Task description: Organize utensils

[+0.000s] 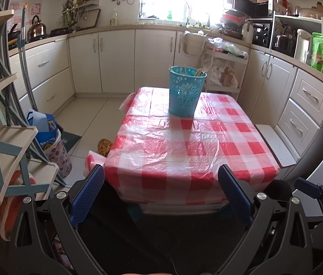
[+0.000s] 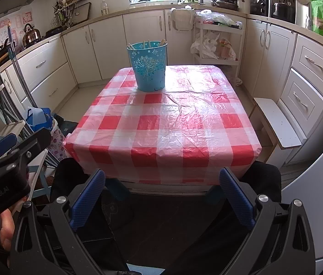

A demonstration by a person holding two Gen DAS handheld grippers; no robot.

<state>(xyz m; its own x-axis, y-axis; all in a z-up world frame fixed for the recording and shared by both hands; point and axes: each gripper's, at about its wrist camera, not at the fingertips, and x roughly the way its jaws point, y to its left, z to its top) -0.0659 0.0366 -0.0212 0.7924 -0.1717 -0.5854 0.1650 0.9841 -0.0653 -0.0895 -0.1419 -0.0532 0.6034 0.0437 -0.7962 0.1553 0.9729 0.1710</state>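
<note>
A turquoise perforated bucket (image 1: 185, 91) stands upright near the far end of the table (image 1: 184, 146), with several utensil handles (image 1: 196, 71) poking out of its top. It also shows in the right wrist view (image 2: 148, 66), with handles (image 2: 147, 43) inside. My left gripper (image 1: 161, 171) is open and empty, held back off the table's near edge. My right gripper (image 2: 161, 176) is open and empty too, also short of the near edge. The table (image 2: 168, 123) wears a red and white checked plastic cloth.
A white bench (image 2: 278, 123) stands right of the table. Cabinets line the walls (image 1: 115, 59). A white trolley with bags (image 1: 225, 68) sits behind the table. A folding rack (image 1: 3, 142) and a bag-lined bin (image 1: 53, 146) stand at left.
</note>
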